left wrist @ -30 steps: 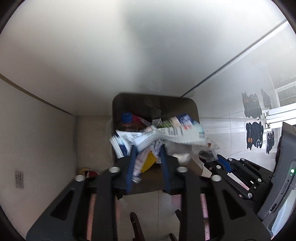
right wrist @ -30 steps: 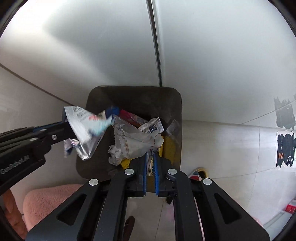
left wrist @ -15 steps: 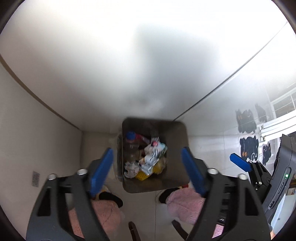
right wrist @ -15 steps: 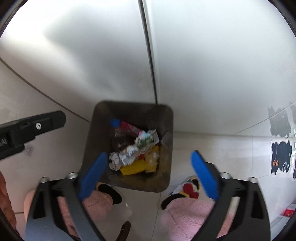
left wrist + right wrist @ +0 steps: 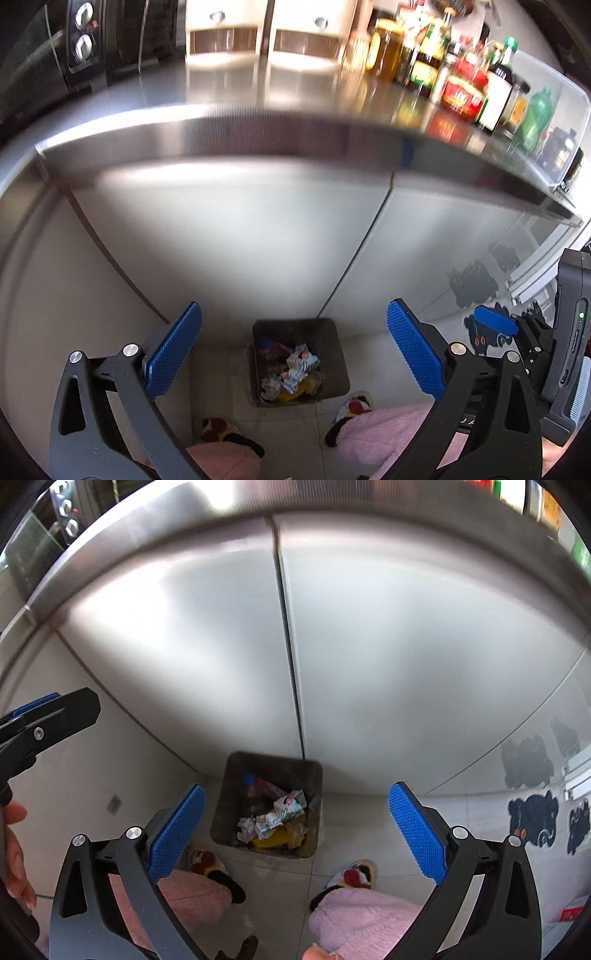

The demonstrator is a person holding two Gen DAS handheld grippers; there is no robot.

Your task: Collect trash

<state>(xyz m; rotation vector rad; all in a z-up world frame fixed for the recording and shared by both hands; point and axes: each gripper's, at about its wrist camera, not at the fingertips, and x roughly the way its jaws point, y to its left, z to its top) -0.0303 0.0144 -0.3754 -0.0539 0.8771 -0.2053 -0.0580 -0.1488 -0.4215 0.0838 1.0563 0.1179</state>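
Note:
A dark square trash bin stands on the floor against a steel cabinet; it also shows in the right wrist view. Crumpled wrappers and a blue-capped bottle lie inside it, and show in the right wrist view too. My left gripper is open and empty, high above the bin. My right gripper is open and empty, also high above it. The right gripper's blue fingertip shows at the right of the left wrist view, and the left gripper's finger shows at the left of the right wrist view.
A steel countertop runs above the cabinet doors, with bottles and jars at its back right and an oven at the left. The person's feet in pink slippers stand in front of the bin.
One second ago both grippers held wrappers over the bin. They opened, the wrappers fell into the bin, and both grippers have risen far above it, bringing the countertop into view.

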